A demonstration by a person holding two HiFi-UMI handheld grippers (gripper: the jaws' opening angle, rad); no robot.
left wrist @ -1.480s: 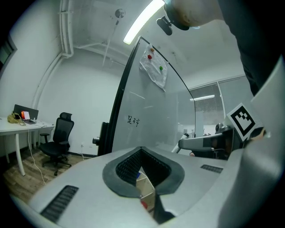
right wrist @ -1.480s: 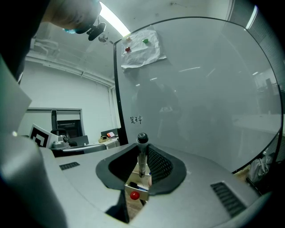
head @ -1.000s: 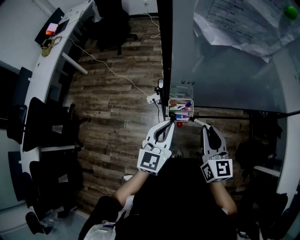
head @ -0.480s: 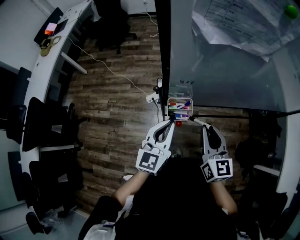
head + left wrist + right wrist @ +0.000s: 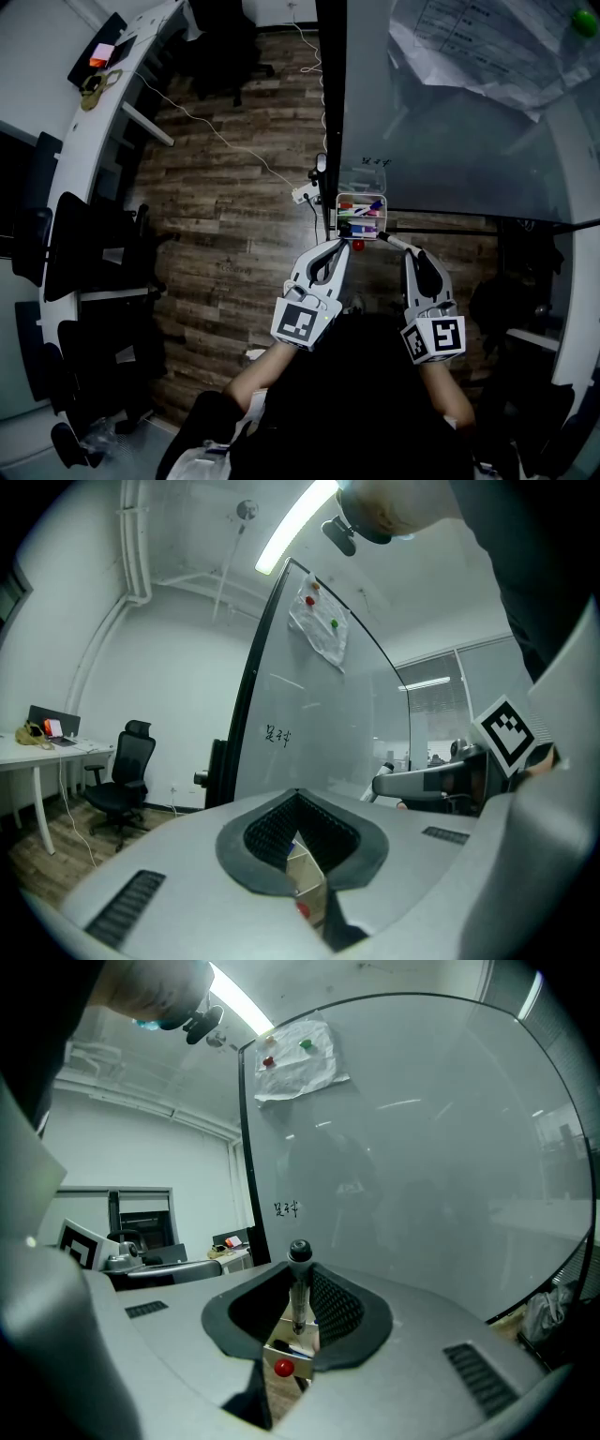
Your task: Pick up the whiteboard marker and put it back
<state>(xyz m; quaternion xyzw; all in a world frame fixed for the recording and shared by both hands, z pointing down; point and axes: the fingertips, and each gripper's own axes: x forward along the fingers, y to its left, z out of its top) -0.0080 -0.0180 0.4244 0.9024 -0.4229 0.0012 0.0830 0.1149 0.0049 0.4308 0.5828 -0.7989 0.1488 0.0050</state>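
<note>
Grey and glossy, the whiteboard (image 5: 450, 159) fills the upper right of the head view. Nothing in front of it has shifted over the last second. The left gripper (image 5: 338, 249) and the right gripper (image 5: 415, 259) both sit where they were, side by side and pointing at the board's left edge. That stillness reads as a pause just short of the drop-off, not as progress.

The left gripper is closed on nothing. The right gripper grasps the whiteboard marker (image 5: 299, 1283), which stands between its jaws with the cap end uppermost in the right gripper view.

A small clear box (image 5: 338, 225) hangs on the board's edge. Several coloured pens (image 5: 361, 214) lie across it, and a red ball (image 5: 357, 246) sits at its lower edge. The marker's free end reaches toward this box, near it but not yet inside, so returning it is still to be done.
</note>
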